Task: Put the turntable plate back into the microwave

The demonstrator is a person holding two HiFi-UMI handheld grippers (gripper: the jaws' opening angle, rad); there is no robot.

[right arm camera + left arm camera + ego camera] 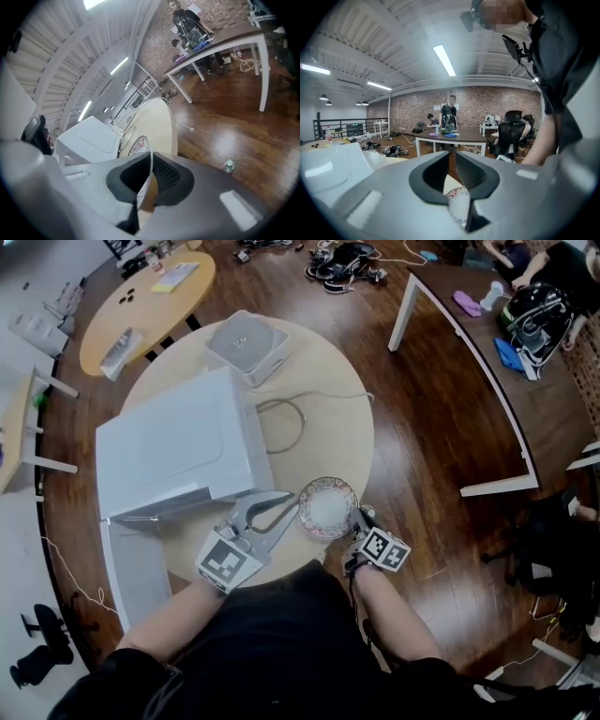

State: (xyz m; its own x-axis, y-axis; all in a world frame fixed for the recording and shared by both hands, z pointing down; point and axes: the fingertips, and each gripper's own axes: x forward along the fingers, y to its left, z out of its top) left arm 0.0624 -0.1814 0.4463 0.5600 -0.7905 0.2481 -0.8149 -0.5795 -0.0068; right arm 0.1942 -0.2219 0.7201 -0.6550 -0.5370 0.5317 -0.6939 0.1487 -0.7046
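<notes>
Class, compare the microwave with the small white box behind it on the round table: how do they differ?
The microwave is far bigger than the small white box. The microwave's door stands open; the box looks closed. The microwave's top is plain; the box's has a grey panel. Both are white and sit on the round table.

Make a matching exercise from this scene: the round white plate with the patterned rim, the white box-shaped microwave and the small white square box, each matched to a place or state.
Things:
1. round white plate with patterned rim
2. white box-shaped microwave
3. small white square box

Places or states:
A. door swung open
B. at the far edge of the round beige table
C. clamped at its rim by the right gripper

Pairs: 1-C, 2-A, 3-B
</notes>
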